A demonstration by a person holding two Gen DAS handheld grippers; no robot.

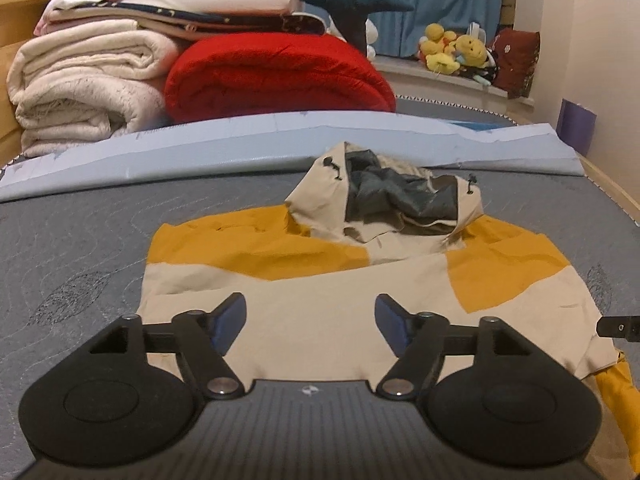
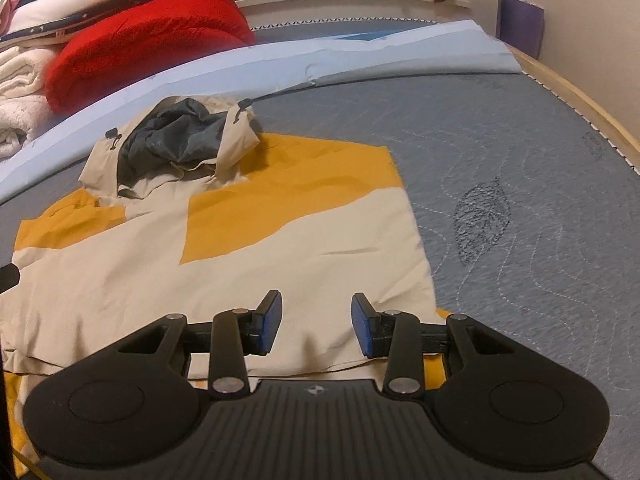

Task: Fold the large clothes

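A beige and yellow hooded jacket (image 1: 320, 304) lies spread flat on the grey mattress (image 1: 80, 248). Its hood (image 1: 384, 196) points away from me and shows dark grey lining. My left gripper (image 1: 310, 314) hovers over the jacket's beige lower part, jaws wide apart, with nothing between the blue pads (image 1: 230, 320). In the right wrist view the same jacket (image 2: 224, 248) fills the left half. My right gripper (image 2: 316, 316) stands open above the jacket's near right hem, holding nothing. A yellow strip of the jacket shows under that hem.
Folded white blankets (image 1: 80, 80) and a red blanket (image 1: 276, 76) are stacked at the bed's far left. A pale blue sheet (image 1: 240, 136) lies across the bed behind the jacket. Plush toys (image 1: 452, 52) sit on a ledge. A wooden bed rail (image 2: 580, 100) runs along the right.
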